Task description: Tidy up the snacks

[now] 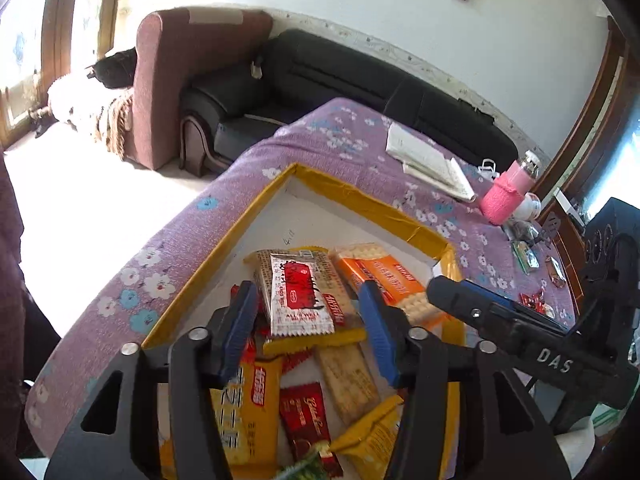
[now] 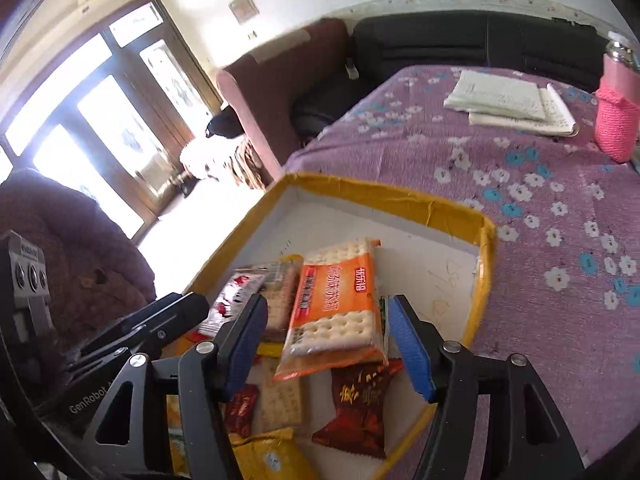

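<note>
A purple flowered cloth covers the table point(image 1: 168, 240), filling mid-frame; a black sofa point(image 1: 320, 76) and maroon armchair point(image 1: 168, 80) line the white wall at upper left. The yellow-rimmed tray point(image 1: 360, 196) at lower centre holds the snack packets point(image 1: 300, 296). Both the left claw point(image 1: 306, 320) and right claw point(image 2: 328, 340) gape, gripping nothing.

**Gripper hardware, appearance**

Left gripper point(image 1: 308, 320): matte black linkage arms with triangular cut-outs, silver round pivot screws, ribbed blue finger pads point(image 1: 240, 320).

Right gripper point(image 2: 330, 340): same black frame, same blue pads point(image 2: 412, 348). White "DAS" lettering along its side in left view; "GenRobot" lettering on the left unit in right view.
</note>
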A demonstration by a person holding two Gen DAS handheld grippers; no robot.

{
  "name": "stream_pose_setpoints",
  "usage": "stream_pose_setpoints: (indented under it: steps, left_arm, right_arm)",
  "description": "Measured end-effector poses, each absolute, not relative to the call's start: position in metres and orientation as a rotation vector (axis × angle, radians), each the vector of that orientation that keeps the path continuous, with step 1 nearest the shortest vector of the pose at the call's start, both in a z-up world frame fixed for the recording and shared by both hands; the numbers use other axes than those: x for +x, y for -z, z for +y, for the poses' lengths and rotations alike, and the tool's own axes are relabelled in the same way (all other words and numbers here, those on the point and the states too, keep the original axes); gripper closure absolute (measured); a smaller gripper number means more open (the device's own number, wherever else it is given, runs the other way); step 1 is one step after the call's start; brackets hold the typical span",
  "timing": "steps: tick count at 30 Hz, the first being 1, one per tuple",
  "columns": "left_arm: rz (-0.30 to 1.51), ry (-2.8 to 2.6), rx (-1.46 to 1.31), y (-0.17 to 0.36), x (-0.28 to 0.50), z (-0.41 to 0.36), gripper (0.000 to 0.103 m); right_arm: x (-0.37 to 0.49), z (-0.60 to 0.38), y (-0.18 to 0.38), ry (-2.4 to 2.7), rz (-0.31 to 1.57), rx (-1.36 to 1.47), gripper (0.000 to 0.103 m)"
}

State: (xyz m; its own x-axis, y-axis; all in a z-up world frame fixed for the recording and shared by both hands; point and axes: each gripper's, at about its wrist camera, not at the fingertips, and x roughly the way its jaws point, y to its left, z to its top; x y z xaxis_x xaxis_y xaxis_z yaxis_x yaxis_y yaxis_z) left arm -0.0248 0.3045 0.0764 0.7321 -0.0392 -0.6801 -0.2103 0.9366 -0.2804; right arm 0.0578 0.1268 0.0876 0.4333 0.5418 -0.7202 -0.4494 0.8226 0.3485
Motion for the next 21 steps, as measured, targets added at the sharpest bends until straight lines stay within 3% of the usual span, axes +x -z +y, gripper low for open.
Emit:
stream_pose_setpoints:
  steps: [3, 6, 17, 21]
  left_arm:
    - [0.693, -0.177, -0.296, -0.092, -0.049, 0.292, 0.029]
    - [0.634, -0.236, -0.237, -0.106, -0.074, 0.275, 0.021]
    - [0.573, -0.221, -0.117, -0.135, -0.113, 0.208, 0.021]
    - [0.531, -0.225, -0.069, -0.146, -0.126, 0.181, 0.019]
  right_arm:
    - [0.036, 0.107, -0.104, -0.625, 0.887, 0.123, 0.034]
    - [0.010, 0.084, -0.112, -0.628, 0.846, 0.131, 0.031]
    - [-0.072, -0.001, -0.149, -0.616, 0.692, 0.075, 0.030]
    - [-0.093, -0.034, -0.162, -0.584, 0.647, 0.050, 0.026]
